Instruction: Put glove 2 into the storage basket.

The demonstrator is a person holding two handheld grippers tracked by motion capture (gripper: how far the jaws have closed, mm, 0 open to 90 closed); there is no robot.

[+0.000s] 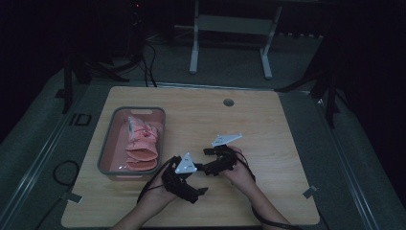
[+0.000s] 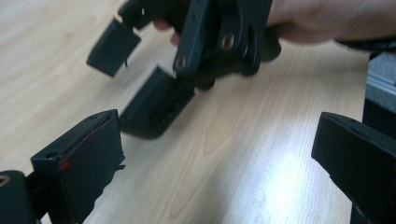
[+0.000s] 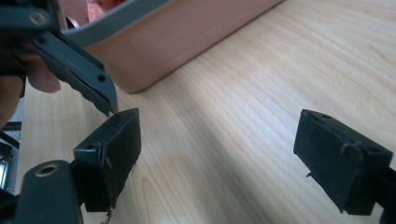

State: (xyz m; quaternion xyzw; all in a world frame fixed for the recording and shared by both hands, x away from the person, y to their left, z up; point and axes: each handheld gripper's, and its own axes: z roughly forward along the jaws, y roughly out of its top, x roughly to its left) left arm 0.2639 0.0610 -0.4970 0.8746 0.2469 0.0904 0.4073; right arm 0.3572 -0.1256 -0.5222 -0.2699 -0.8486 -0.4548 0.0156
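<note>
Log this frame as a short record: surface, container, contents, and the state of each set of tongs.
surface: wooden table
container: grey bin, left part of the table
contents: pink cloth lying in the bin
left tongs: open, nothing between the jaws, over bare table near the bin's front corner
right tongs: open, nothing between the jaws, close beside the left tongs
contact: neither touches the bin or cloth

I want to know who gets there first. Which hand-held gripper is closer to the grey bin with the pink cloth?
The left hand-held gripper: it sits beside the grey plastic bin, while the right hand-held gripper is farther away.
</note>
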